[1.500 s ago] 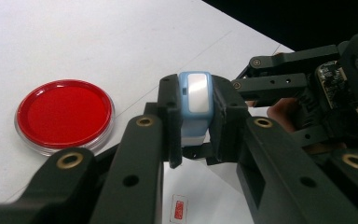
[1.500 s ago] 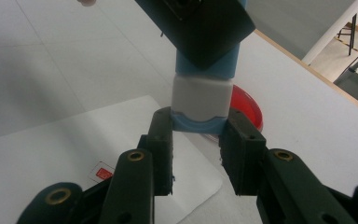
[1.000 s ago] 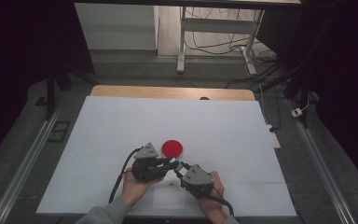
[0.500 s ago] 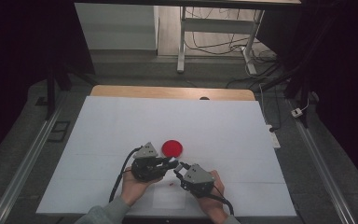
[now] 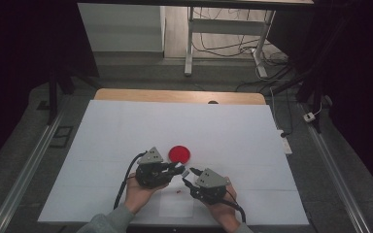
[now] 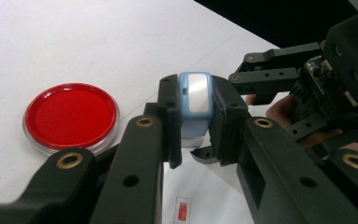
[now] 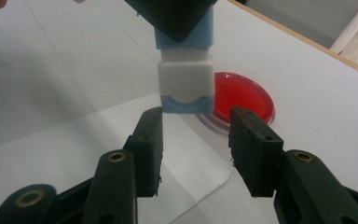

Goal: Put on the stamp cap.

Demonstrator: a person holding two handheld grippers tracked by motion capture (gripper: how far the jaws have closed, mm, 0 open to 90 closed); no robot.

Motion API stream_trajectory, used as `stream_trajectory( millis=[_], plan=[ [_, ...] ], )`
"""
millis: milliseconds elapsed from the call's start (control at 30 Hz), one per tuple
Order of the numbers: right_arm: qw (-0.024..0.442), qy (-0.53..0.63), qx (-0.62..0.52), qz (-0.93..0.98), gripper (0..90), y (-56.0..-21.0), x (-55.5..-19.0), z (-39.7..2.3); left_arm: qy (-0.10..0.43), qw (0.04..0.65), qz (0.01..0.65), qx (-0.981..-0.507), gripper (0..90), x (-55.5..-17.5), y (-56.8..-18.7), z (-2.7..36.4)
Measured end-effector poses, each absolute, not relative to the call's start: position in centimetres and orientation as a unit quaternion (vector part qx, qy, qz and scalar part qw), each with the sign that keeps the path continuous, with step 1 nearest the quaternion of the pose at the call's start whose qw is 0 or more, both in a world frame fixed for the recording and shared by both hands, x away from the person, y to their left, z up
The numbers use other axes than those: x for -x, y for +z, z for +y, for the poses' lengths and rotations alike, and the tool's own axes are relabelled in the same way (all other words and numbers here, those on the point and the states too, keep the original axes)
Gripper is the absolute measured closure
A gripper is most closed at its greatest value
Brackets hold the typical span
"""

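Left gripper [image 6: 193, 121], low centre of the high view, clamped on a small blue-and-white block [image 6: 195, 105]; right gripper [image 7: 196, 140] just beside, jaws just parted and standing off the block's tip. Red dish [image 5: 179, 154] close above both. White table sheet [image 5: 233, 126] bare to its upper and right edges.

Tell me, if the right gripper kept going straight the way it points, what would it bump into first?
Most likely the small blue-and-white block held by the left gripper. It sits just ahead of the right gripper, whose jaws have just been opening; depth is hard to judge.
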State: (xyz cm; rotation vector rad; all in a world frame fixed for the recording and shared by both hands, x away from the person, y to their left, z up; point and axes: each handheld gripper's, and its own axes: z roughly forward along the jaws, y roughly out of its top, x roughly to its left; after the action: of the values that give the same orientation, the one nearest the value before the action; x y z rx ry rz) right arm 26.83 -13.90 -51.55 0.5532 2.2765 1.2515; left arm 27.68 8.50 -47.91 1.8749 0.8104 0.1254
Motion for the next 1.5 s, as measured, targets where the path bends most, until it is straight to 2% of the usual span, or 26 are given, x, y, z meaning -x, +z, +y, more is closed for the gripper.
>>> stream_trajectory(
  millis=[300,933,1500],
  plan=[
    [0.231,0.463,-0.213,0.829,51.0,-51.3,-26.9,-15.6,0.054,0.519,0.341,-0.782,76.1,-27.9,-47.9,9.0],
    [0.218,0.46,-0.275,0.816,48.2,-50.5,-27.3,-24.6,0.064,0.514,0.341,-0.785,76.1,-28.0,-47.4,10.6],
    [0.215,0.455,-0.291,0.814,47.6,-50.5,-27.5,-27.7,0.066,0.517,0.345,-0.781,76.0,-28.2,-46.9,12.2]
  ],
)
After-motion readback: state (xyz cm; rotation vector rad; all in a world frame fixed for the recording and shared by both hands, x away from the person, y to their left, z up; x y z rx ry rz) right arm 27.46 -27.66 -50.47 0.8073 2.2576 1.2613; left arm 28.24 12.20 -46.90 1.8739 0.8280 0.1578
